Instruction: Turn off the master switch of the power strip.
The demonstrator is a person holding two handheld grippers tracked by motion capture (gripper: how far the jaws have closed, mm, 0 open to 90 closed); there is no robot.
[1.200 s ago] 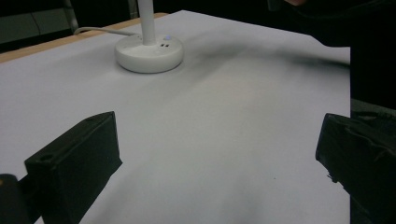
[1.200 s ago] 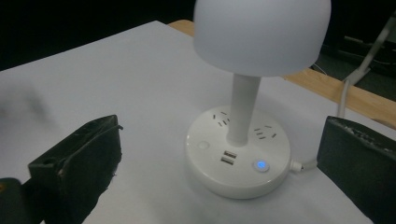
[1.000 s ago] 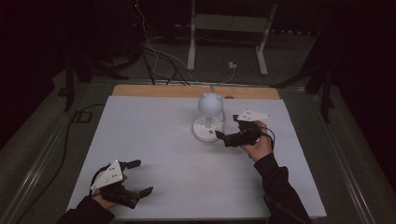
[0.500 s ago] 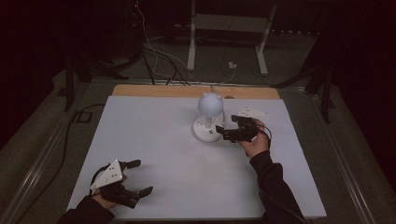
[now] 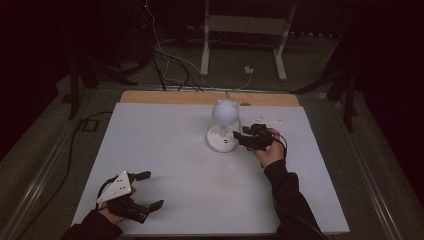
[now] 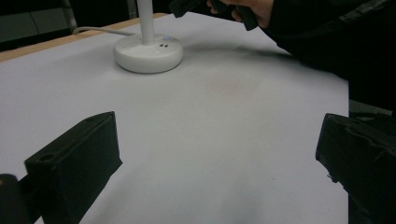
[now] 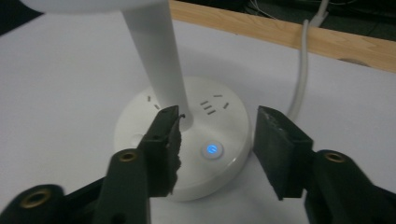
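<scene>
Your right hand-held gripper (image 7: 215, 140) has moved closer to the lamp base (image 5: 222, 141) mid-worktop (image 5: 165, 150), jaws parted over its blue-lit button (image 7: 212, 150). Your left hand-held gripper (image 5: 146, 190) stays wide, empty. No readable writing.

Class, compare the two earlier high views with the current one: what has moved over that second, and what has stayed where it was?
The right gripper has crept left, closing on the lamp base; its open jaws now flank the lit blue button without gripping anything. The left gripper stayed open at the table's near-left corner, and the lamp did not move.
</scene>
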